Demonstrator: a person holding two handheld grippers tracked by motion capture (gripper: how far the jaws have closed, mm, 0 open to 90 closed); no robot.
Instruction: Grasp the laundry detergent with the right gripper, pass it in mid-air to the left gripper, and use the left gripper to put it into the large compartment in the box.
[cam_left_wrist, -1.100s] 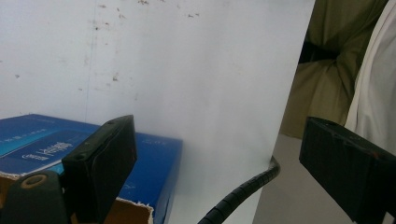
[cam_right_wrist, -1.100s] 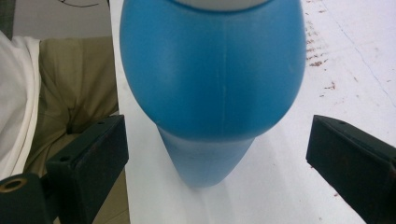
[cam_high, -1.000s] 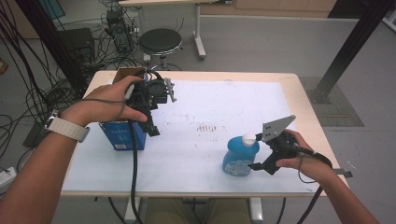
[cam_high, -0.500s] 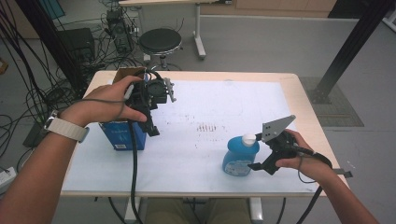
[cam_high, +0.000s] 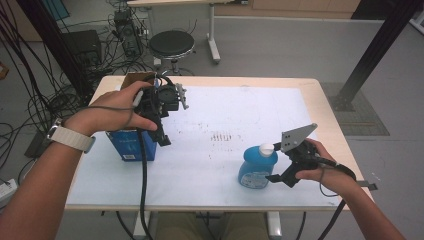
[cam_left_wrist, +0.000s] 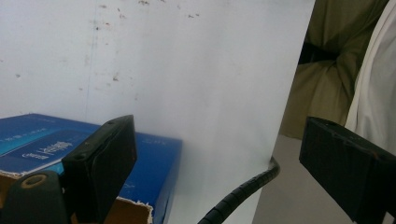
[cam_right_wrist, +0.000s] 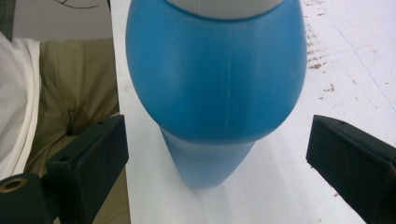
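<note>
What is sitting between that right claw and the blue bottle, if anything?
Nothing visible. The right claw faces the blue bottle directly, its jaws standing open on either side of it with clear gaps and only bare white table around the base.

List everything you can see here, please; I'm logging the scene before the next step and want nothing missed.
bottle: 1, blue with a white cap, upright near the table's front right, between the right gripper's open jaws, not gripped
box: 1, blue cardboard with an open brown top, at the table's left, under the left gripper
table: 1, pale wood edge with a white, speckled top
stool: 1, black round seat, on the floor behind the table
cables: many, black, on the floor at far left
watch: 1, pale strap, on the left wrist
left gripper: 1, black, jaws open above the box
right gripper: 1, black with a grey plate, jaws open around the bottle
</note>
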